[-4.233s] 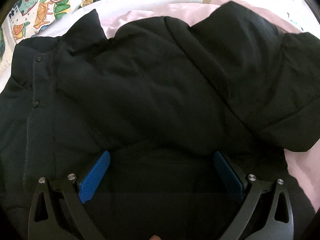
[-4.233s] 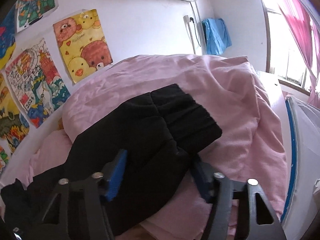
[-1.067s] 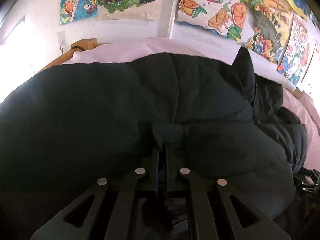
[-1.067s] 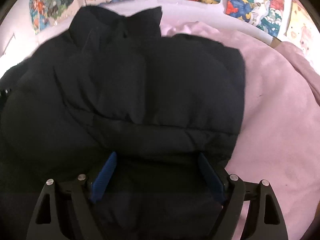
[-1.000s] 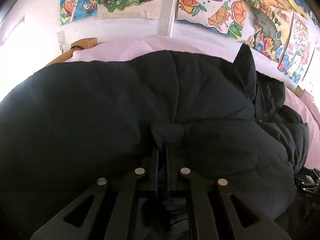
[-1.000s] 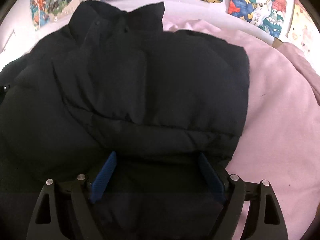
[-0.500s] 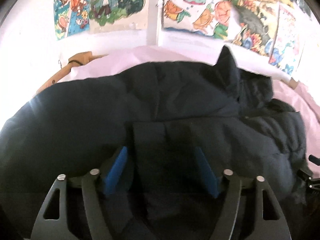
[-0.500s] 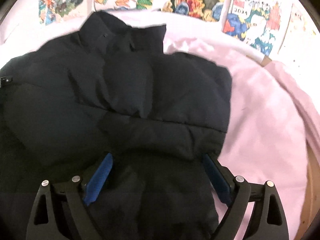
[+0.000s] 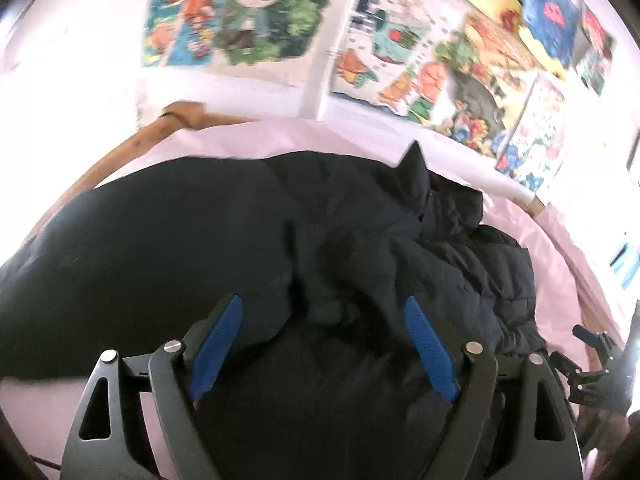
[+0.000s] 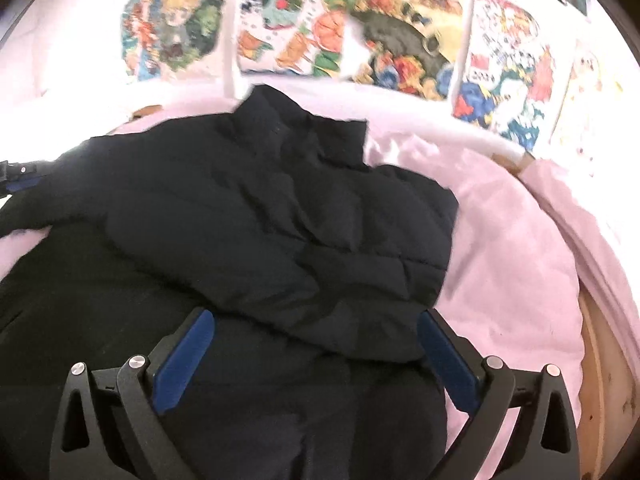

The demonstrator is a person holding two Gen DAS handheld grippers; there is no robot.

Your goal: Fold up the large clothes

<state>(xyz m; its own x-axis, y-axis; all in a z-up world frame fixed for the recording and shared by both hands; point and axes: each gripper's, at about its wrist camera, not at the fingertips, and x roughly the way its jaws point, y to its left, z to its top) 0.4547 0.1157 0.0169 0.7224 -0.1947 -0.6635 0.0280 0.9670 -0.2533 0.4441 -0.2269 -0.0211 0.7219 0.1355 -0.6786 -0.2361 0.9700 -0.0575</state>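
A black puffer jacket (image 9: 208,248) lies on a pink-sheeted bed, its sleeves folded in over the body and its collar toward the wall. It also shows in the right wrist view (image 10: 256,216). My left gripper (image 9: 322,322) is open above the jacket's near edge, holding nothing. My right gripper (image 10: 314,334) is open over the other side of the jacket's near edge, holding nothing. The right gripper (image 9: 596,364) shows at the far right of the left wrist view.
The pink bed sheet (image 10: 508,280) lies bare to the right of the jacket. A wooden bed frame (image 9: 132,148) curves round the mattress and shows again in the right wrist view (image 10: 604,380). Colourful posters (image 10: 392,36) cover the white wall behind.
My left gripper was shut on a fold of the jacket a second ago; it has opened and let go. Both grippers have pulled back and up from the jacket.
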